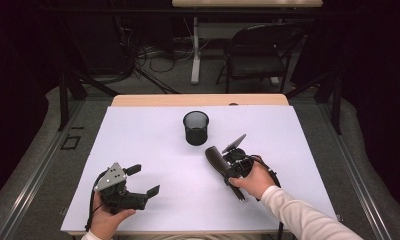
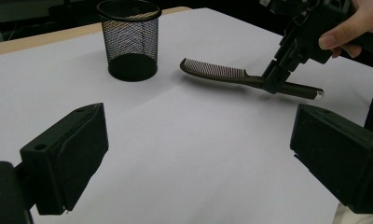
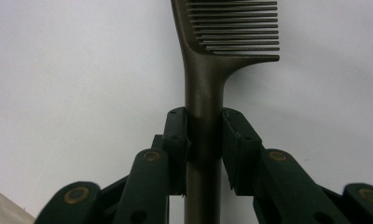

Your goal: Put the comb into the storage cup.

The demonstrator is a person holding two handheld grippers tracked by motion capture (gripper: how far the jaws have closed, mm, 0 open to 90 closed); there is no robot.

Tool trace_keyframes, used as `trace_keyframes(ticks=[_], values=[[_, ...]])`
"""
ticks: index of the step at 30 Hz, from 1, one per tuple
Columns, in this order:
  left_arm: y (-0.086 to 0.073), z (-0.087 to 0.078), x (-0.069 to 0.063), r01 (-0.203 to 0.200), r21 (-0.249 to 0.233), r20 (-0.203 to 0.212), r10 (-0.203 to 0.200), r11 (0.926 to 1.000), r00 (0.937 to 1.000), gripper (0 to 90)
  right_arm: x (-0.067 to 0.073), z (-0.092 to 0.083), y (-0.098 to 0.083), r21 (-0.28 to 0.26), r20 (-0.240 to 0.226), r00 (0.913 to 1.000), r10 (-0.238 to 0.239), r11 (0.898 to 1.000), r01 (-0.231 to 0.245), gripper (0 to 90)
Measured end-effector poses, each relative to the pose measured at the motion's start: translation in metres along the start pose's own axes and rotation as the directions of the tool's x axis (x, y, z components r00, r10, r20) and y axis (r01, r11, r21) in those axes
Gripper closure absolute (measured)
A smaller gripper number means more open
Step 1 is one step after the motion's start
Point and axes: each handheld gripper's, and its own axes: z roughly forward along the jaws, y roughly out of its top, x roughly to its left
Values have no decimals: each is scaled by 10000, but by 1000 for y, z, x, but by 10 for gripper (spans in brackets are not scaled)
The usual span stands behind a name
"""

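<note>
Your right gripper jaws clamped on the comb handle, teeth beyond the jaws, your left gripper jaws wide open, nothing between them

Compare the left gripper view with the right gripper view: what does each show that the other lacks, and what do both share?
Left gripper view alone: the black mesh cup, the open left tool, and a hand holding the right tool. Right gripper view alone: a close look at the jaws clamped on the comb's handle. Both: the dark comb and the white table cover.
</note>
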Motion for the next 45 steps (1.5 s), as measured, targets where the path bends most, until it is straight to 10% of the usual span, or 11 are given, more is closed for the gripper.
trace_keyframes(ticks=[18,19,26,45], values=[[0,0,1,38,-2,-60,-38,10000,10000,63,2,-20,-3,-1428,-334,9972,-675,9878,621,729],[0,0,1,37,-3,-76,-37,10000,10000,64,2,-15,-4,-2305,-470,9964,-706,9713,579,729],[-1,0,1,68,-31,-96,-69,10000,9999,69,1,-25,-6,-2164,-208,9929,-1170,9701,1098,729],[-1,0,2,89,-38,-159,-89,10000,9998,79,-7,-39,-4,-4280,-28,9863,-1652,8915,1482,729]])
